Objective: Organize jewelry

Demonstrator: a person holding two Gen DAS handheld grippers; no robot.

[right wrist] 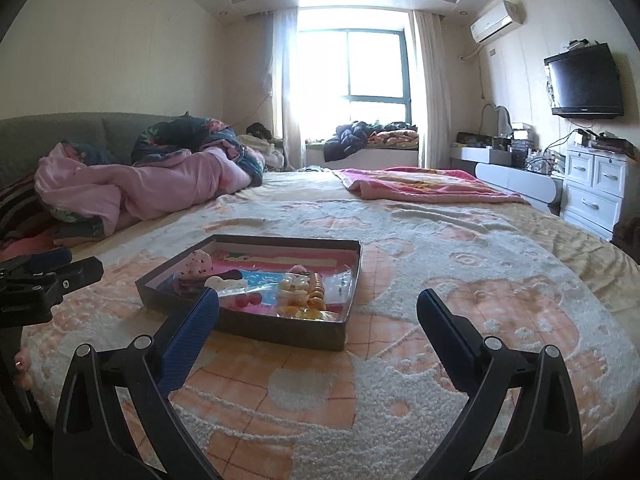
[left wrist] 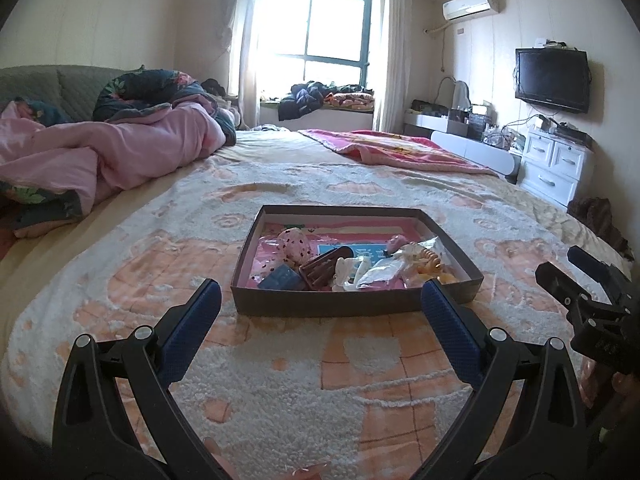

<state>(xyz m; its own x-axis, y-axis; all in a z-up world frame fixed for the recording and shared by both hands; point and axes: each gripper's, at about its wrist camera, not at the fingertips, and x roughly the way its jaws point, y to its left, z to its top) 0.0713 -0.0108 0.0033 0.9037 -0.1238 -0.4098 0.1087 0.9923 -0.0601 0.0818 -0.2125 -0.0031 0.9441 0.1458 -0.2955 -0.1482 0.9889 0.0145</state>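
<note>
While the shallow box (left wrist: 356, 304) of jewelry sits flat on the fuzzy blanket (left wrist: 280, 380) so nothing rolls away, I hold my left gripper (left wrist: 320, 304) wide apart before it; my right gripper (right wrist: 318, 312) is apart too, holding nothing.

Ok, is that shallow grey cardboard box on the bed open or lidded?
Open. The shallow grey cardboard box has no lid; both wrist views look straight down onto the hair accessories and small packets lying inside.
</note>
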